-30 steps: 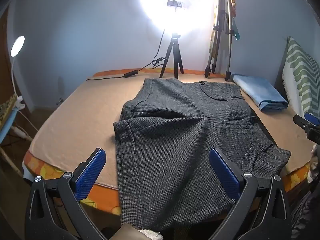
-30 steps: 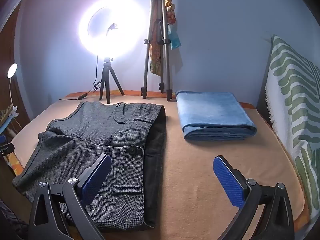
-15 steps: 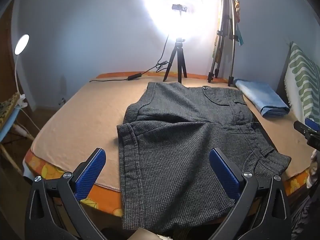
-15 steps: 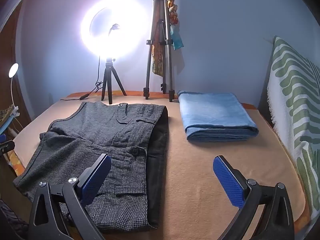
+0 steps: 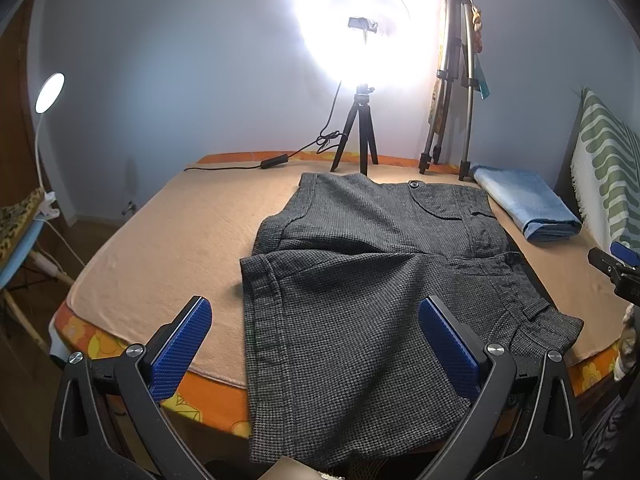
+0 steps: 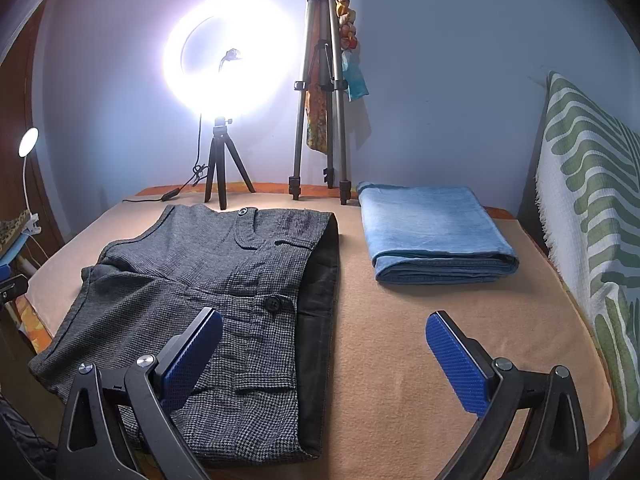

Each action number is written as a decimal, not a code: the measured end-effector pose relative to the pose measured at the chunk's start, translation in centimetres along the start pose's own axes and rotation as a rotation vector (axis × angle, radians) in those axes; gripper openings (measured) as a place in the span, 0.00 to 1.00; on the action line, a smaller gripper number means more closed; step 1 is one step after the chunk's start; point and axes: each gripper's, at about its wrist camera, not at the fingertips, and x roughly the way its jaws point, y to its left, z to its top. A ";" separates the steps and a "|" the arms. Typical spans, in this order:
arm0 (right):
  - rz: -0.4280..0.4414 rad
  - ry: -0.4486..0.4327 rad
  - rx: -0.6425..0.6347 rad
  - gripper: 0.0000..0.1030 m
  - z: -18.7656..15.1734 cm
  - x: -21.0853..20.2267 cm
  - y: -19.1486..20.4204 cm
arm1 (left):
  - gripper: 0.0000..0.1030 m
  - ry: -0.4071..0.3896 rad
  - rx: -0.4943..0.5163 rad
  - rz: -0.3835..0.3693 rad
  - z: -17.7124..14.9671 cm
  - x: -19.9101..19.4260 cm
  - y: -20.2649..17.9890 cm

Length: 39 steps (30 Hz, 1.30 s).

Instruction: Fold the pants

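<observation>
Dark grey houndstooth short pants (image 5: 360, 288) lie on the tan bed cover (image 5: 168, 240), one leg folded over the other, their hems hanging over the near edge. In the right wrist view the pants (image 6: 208, 280) lie left of centre with the waistband to the right. My left gripper (image 5: 316, 344) is open and empty, raised above the near hem. My right gripper (image 6: 324, 348) is open and empty, raised above the waistband end; its tip shows at the left wrist view's right edge (image 5: 616, 268).
A folded light-blue garment (image 6: 432, 236) lies at the back right. A lit ring light on a small tripod (image 6: 224, 184) and a tall tripod (image 6: 320, 120) stand at the back. A green-striped cloth (image 6: 592, 220) hangs at the right. A desk lamp (image 5: 48, 92) stands left.
Both grippers have drawn slightly back and up from the pants, so the scene has shifted a little lower in both views. The pants have not moved. Both stay open.
</observation>
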 end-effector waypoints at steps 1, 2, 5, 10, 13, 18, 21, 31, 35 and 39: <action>0.000 0.000 -0.001 0.99 0.0 0.0 0.1 | 1.00 0.000 0.000 0.002 0.0 0.0 0.0; 0.002 -0.001 -0.002 0.99 0.0 -0.1 0.2 | 1.00 -0.001 0.001 0.001 0.0 0.0 0.0; 0.006 0.000 -0.002 0.99 0.1 0.0 0.3 | 1.00 -0.001 0.001 0.001 0.0 0.0 0.1; 0.006 0.000 -0.001 0.99 0.0 0.0 0.3 | 1.00 -0.002 0.000 0.003 0.0 -0.1 0.0; 0.006 -0.004 -0.004 0.99 -0.1 0.0 0.3 | 1.00 -0.001 0.001 0.002 0.0 -0.1 0.1; 0.006 -0.006 -0.005 0.99 -0.2 0.0 0.3 | 1.00 -0.002 0.001 0.001 0.0 -0.2 0.2; 0.006 -0.005 -0.005 0.99 -0.2 0.1 0.3 | 1.00 -0.001 0.000 0.000 0.1 -0.1 0.2; 0.007 -0.004 -0.004 0.99 -0.2 0.1 0.4 | 1.00 0.000 0.000 -0.002 0.0 -0.2 0.0; 0.008 -0.004 -0.005 0.99 -0.3 0.1 0.5 | 1.00 0.002 0.001 -0.004 -0.1 -0.1 -0.1; 0.008 -0.005 -0.005 0.99 -0.4 0.1 0.6 | 1.00 0.000 0.001 -0.005 -0.2 -0.1 0.0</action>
